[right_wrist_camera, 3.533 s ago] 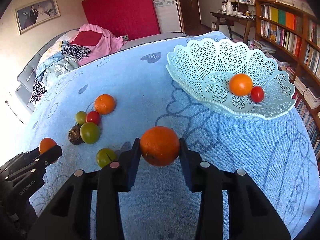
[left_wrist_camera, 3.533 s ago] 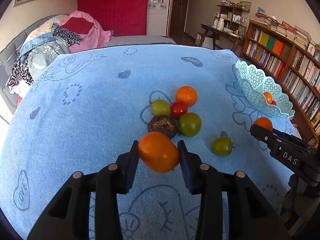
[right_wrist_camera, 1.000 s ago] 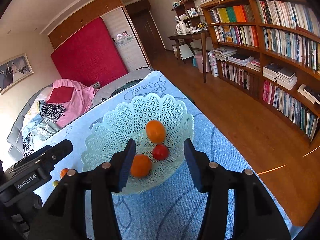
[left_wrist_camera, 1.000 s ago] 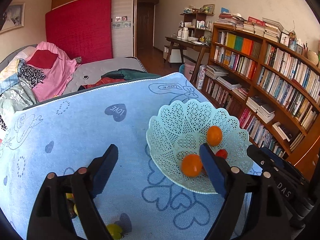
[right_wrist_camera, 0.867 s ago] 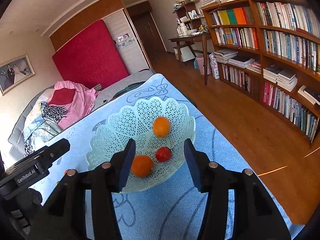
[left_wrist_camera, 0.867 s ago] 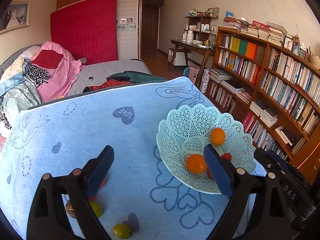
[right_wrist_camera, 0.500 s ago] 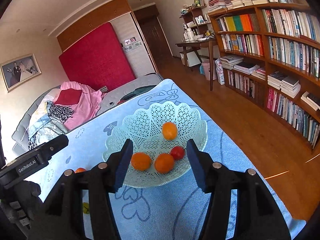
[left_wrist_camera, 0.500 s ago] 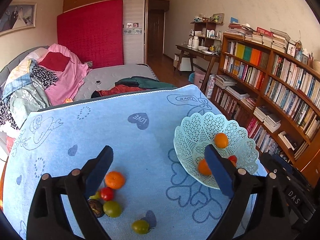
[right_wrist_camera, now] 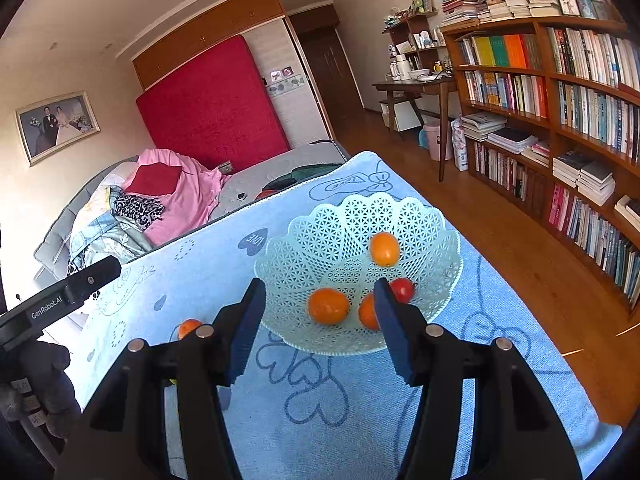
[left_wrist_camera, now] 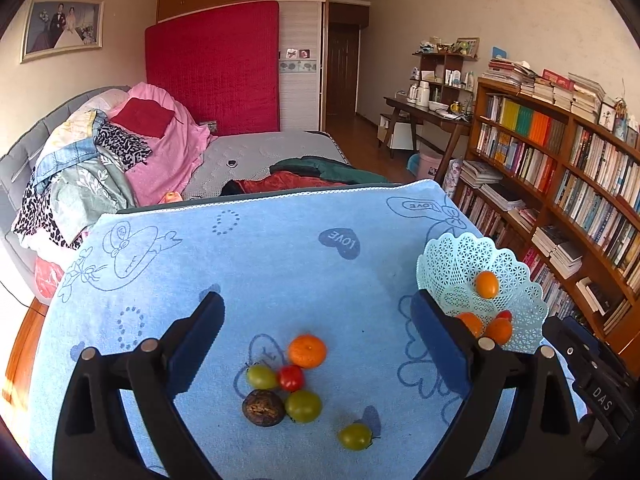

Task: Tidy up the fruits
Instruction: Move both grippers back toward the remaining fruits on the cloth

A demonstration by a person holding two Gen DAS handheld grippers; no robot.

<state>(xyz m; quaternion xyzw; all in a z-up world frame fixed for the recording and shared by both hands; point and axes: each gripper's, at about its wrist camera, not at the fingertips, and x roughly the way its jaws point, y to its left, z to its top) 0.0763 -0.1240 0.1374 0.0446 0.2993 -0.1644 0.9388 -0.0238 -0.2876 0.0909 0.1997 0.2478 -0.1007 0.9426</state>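
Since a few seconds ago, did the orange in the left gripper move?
Yes. The left gripper is open and empty; the orange now lies in the lacy basket beside the books, away from the fruit pile.

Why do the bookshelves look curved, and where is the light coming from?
Left wrist view: fisheye bends the bookshelves and darkens the corners; fruit stays sharp, the green tomato casting a soft shadow up and to the right. Right wrist view: same bending; sun glares on the floor, and the basket is brightly lit.
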